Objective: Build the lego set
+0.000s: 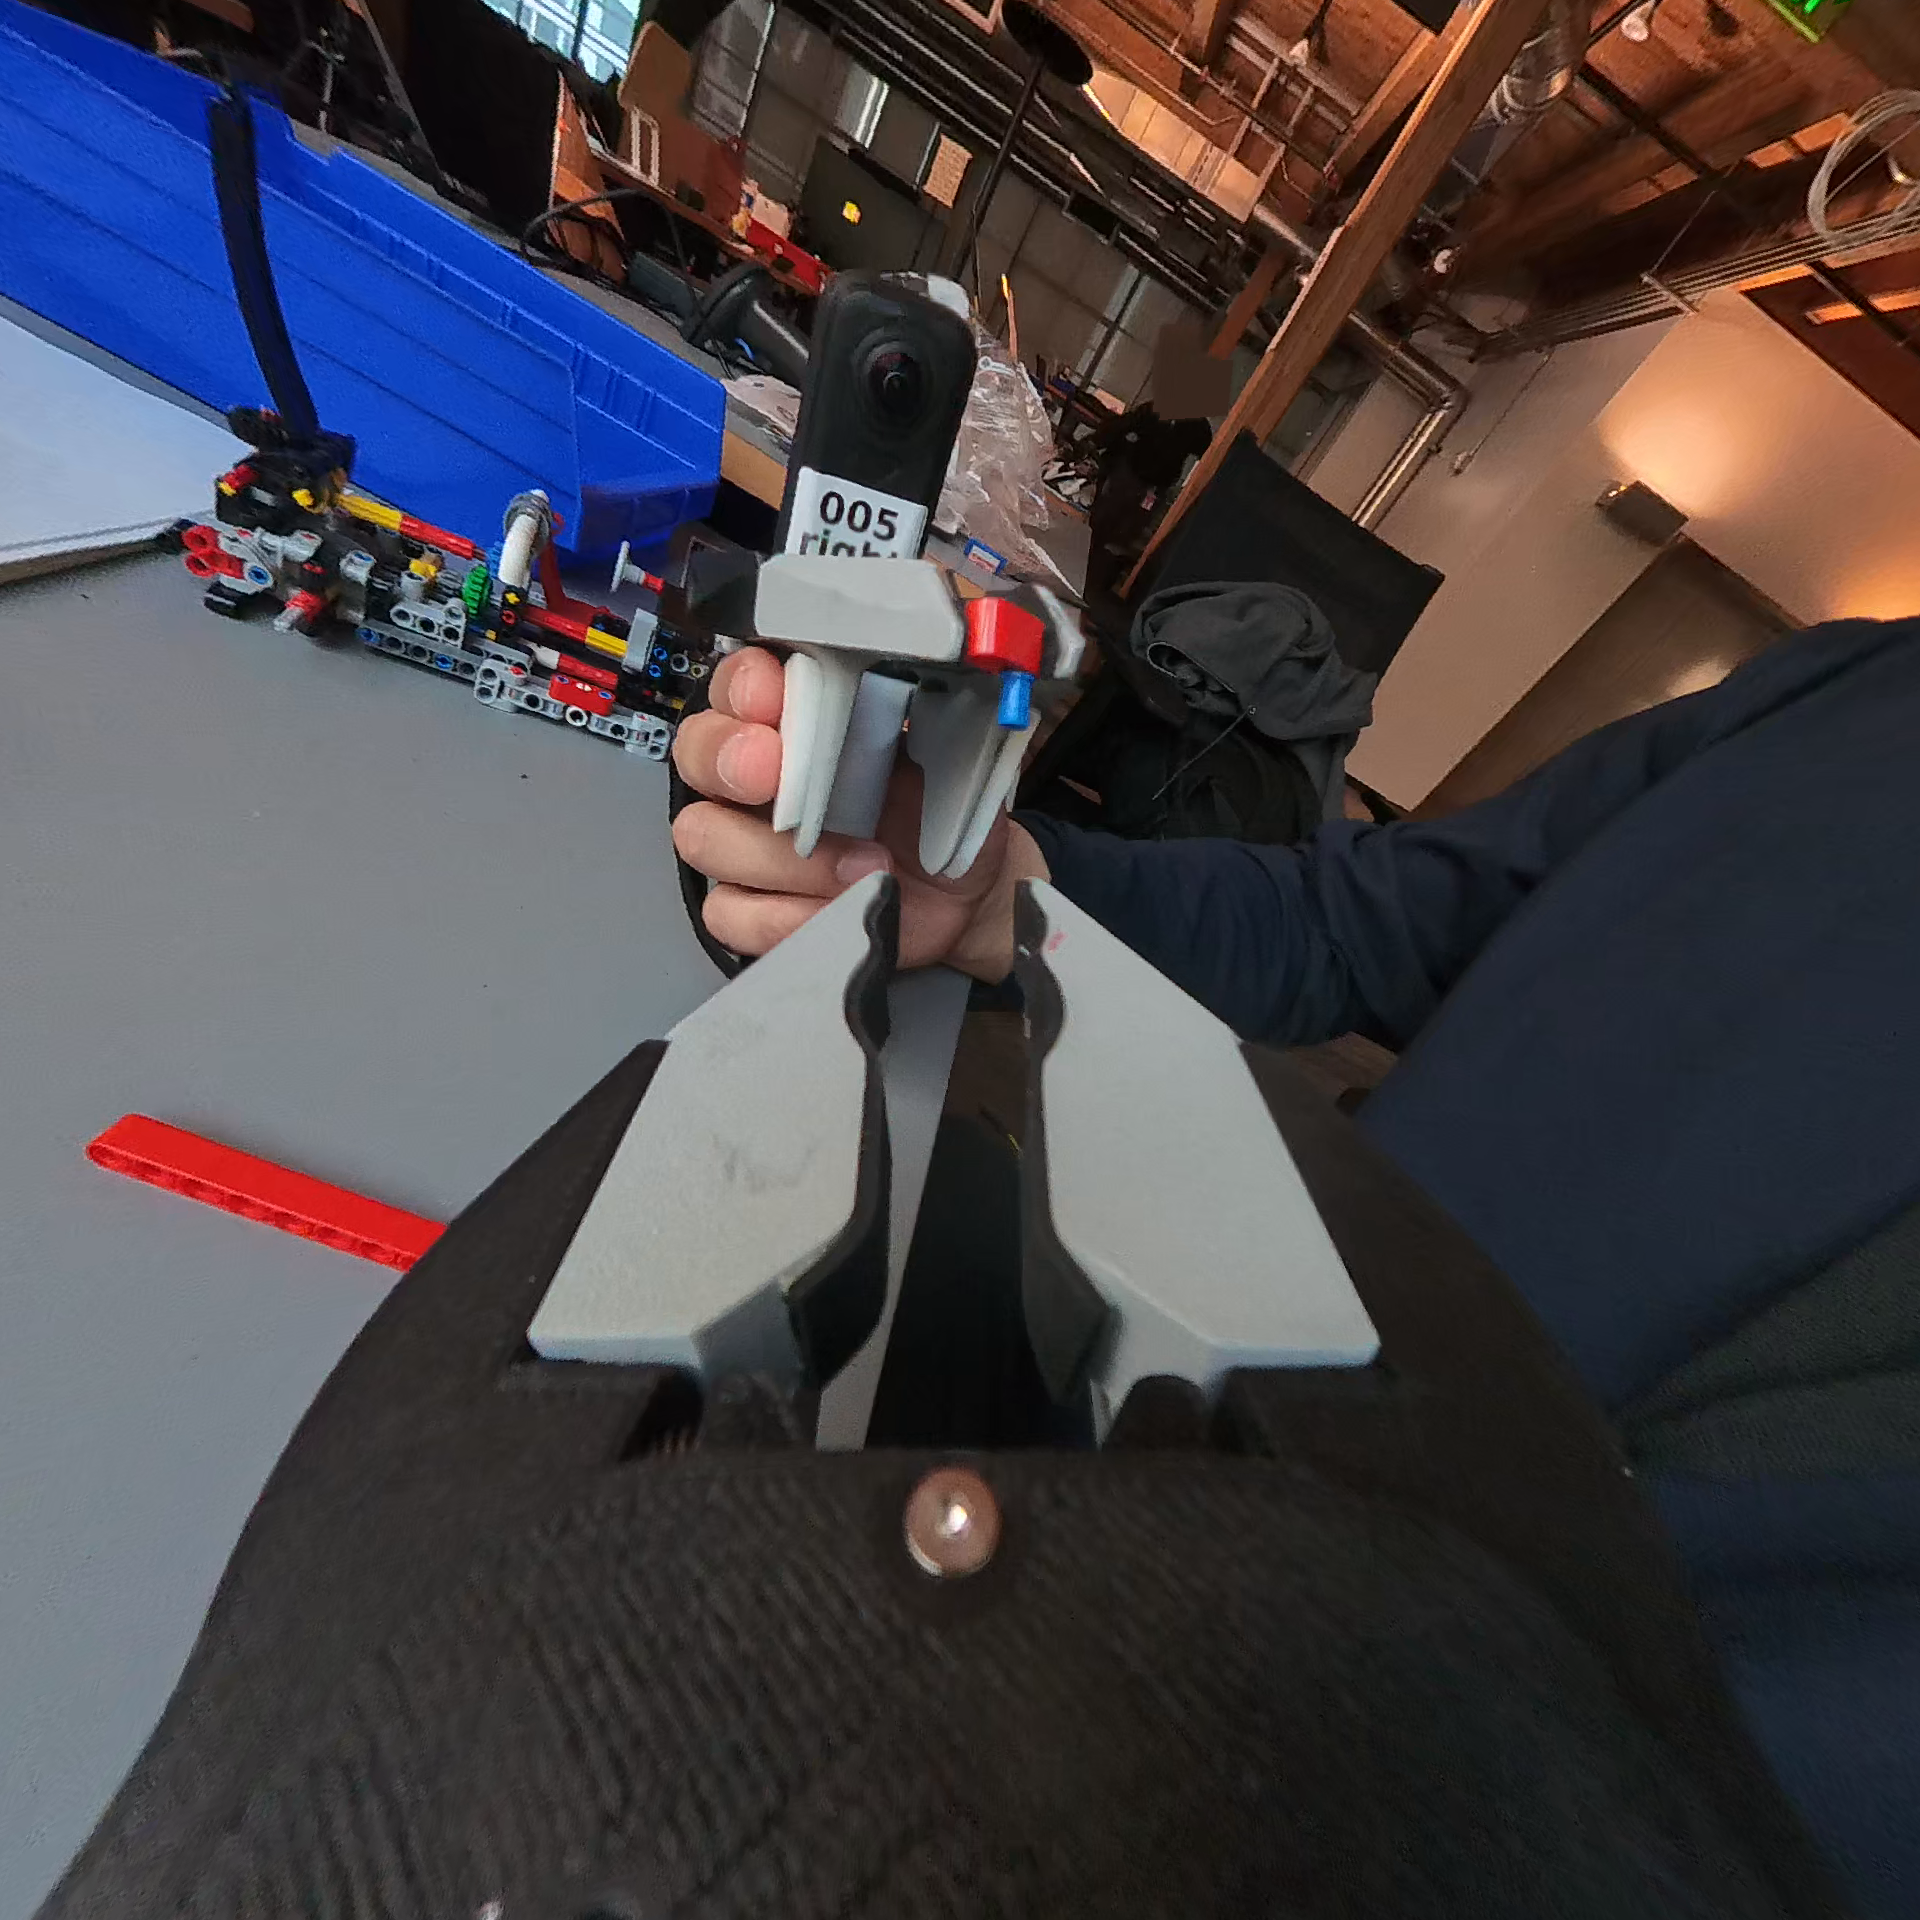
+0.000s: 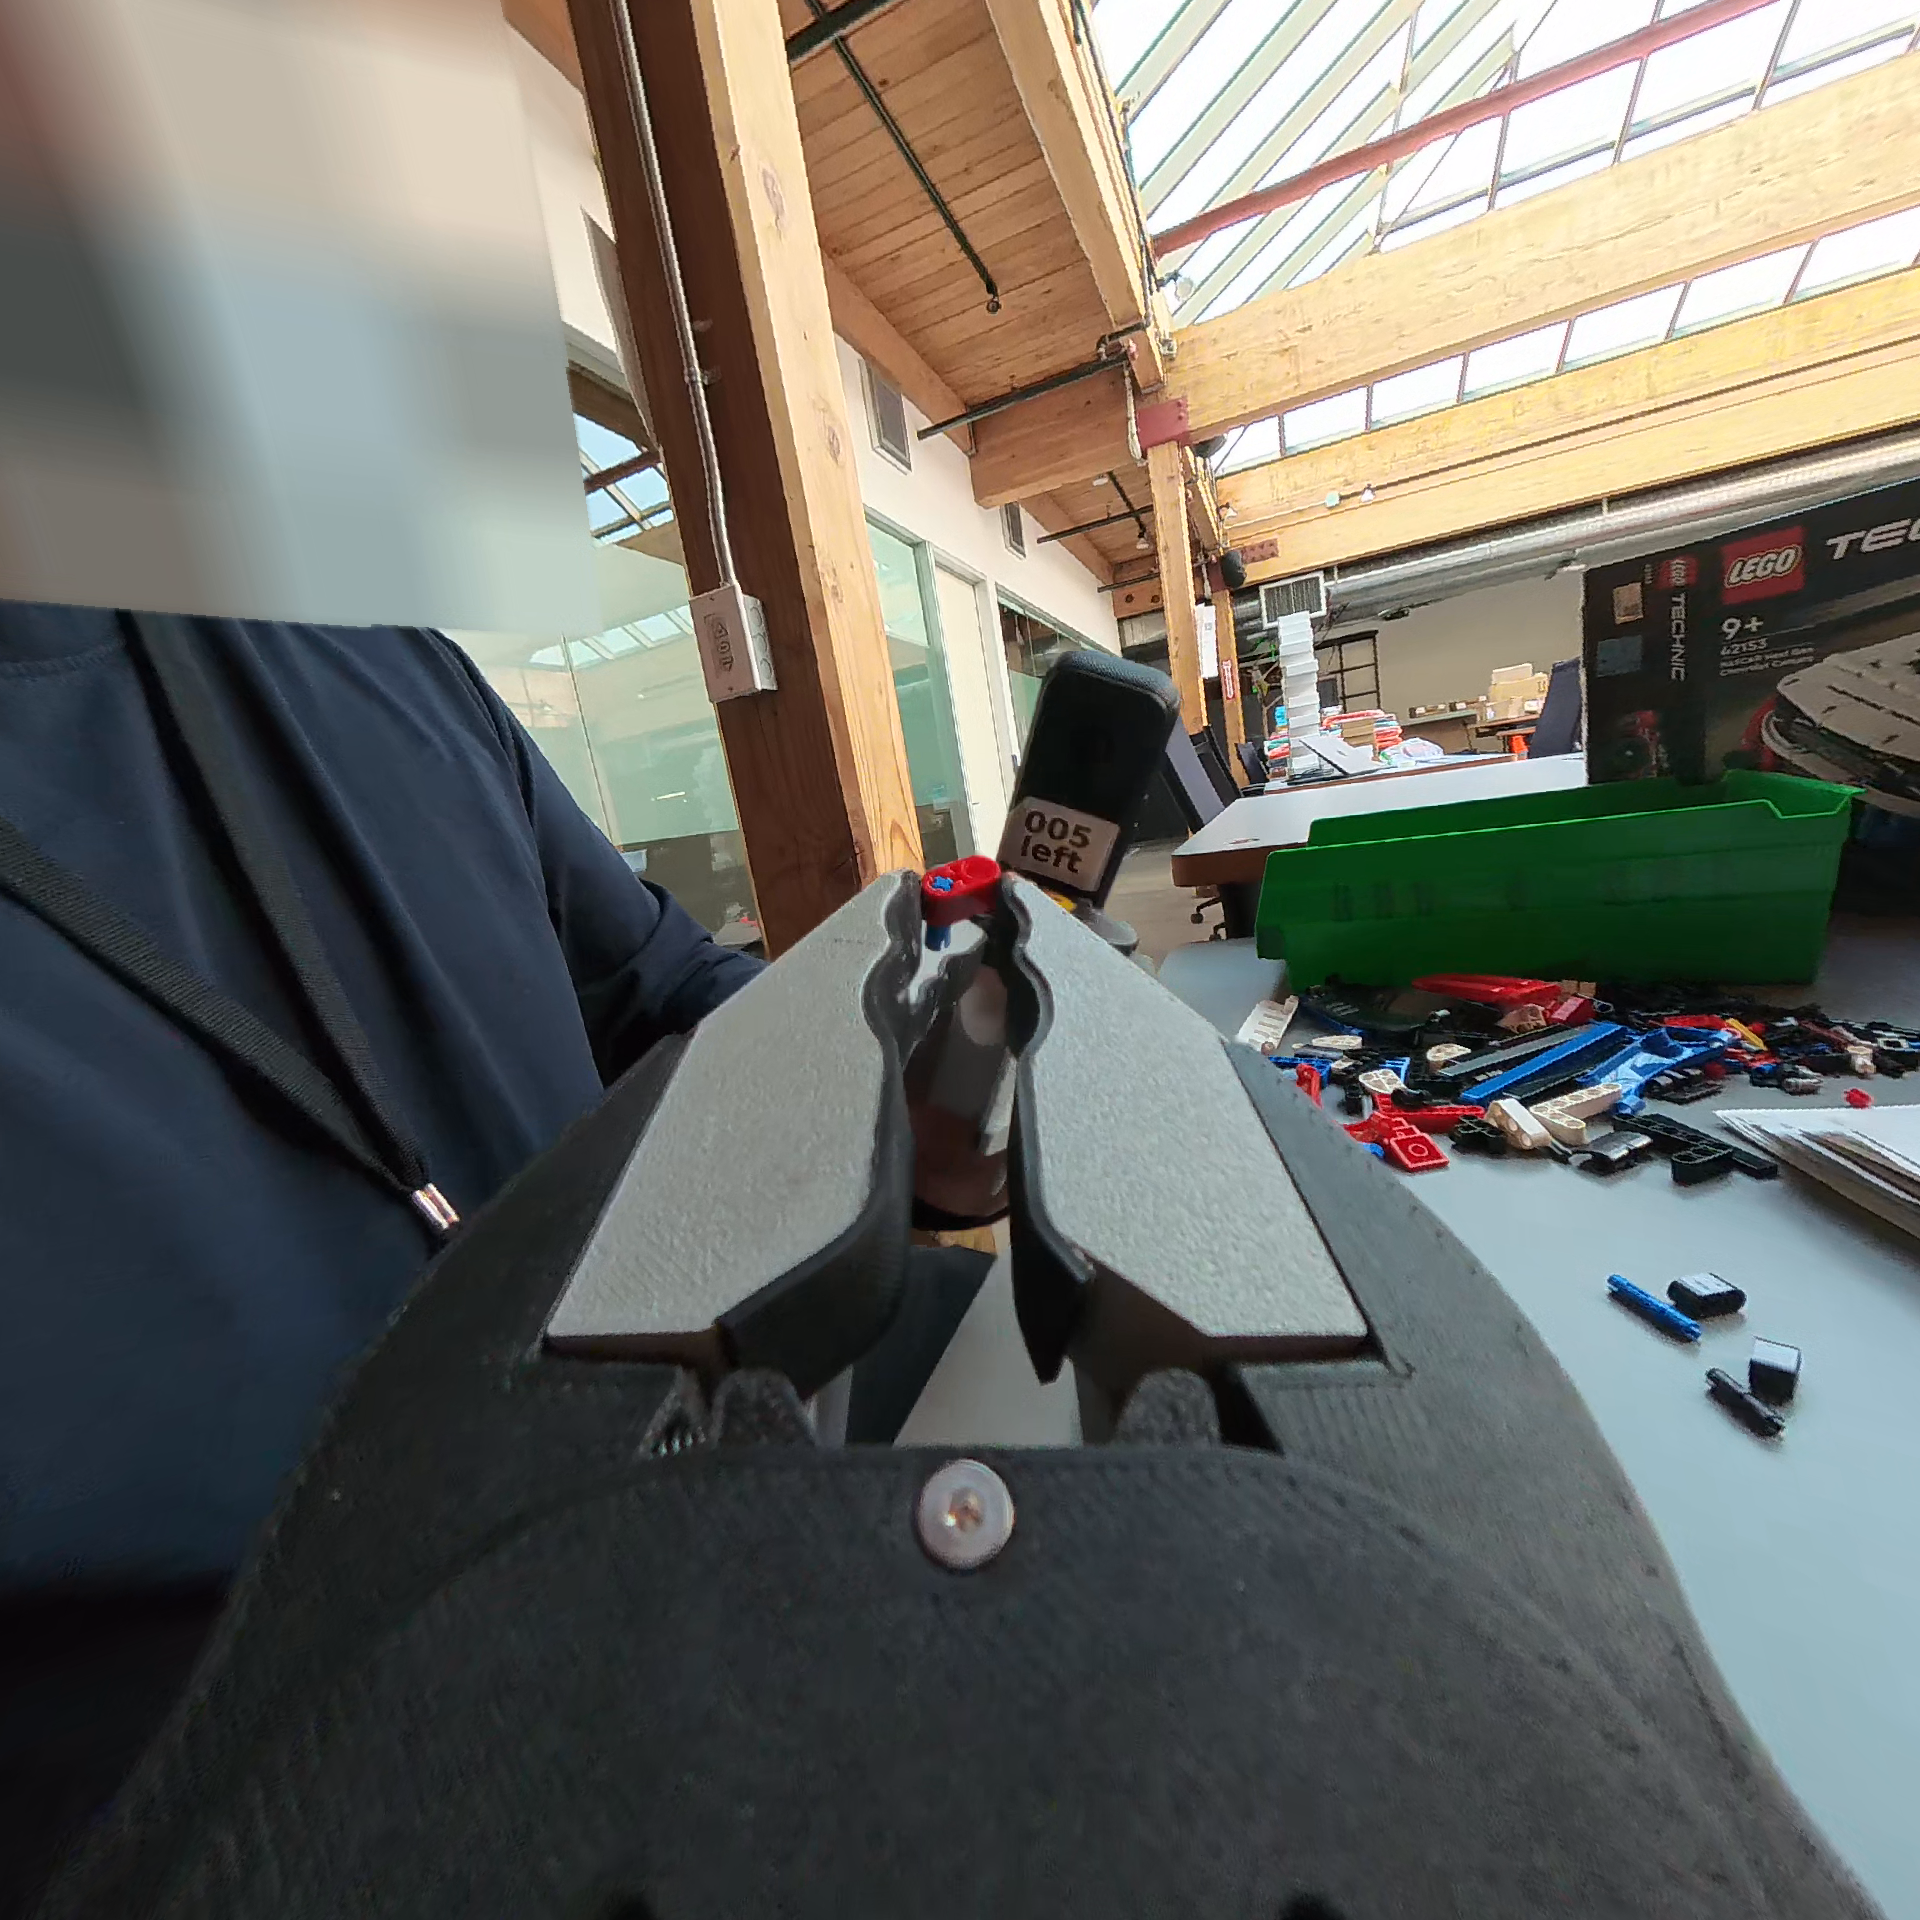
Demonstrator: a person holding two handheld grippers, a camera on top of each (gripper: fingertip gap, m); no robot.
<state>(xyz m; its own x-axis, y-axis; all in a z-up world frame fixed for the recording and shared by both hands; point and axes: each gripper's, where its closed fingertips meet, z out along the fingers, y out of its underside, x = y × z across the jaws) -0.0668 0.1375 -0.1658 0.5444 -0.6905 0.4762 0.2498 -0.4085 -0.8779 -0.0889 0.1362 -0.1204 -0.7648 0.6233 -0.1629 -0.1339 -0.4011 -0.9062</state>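
1. The right tool (image 2: 961, 896), at centre frame in its own view, is clamped on a small red connector (image 2: 964, 883) at the very fingertips, both pads pressing its sides. A blue pin (image 2: 938, 935) sticks out of the connector's underside.
2. In the left wrist view that same right tool (image 1: 1003, 634) shows just above centre, held by a hand (image 1: 790, 821), with the red connector and blue pin at its right end.
3. The left tool (image 1: 956, 904) sits at centre of its own view with its fingers apart and nothing between the pads; only the hand and a dark sleeve (image 1: 1455, 914) lie beyond the gap.
4. On the grey bench (image 1: 260, 883), a partly built brick model (image 1: 416, 603) stands at left of centre, in front of a blue bin (image 1: 364, 312) at upper left.
5. A long red beam (image 1: 260, 1190) lies flat on the bench at lower left.
6. In the right wrist view, a green bin (image 2: 1538, 894) sits at right, with a scatter of loose bricks (image 2: 1579, 1070) before it and a dark product box (image 2: 1745, 644) behind.
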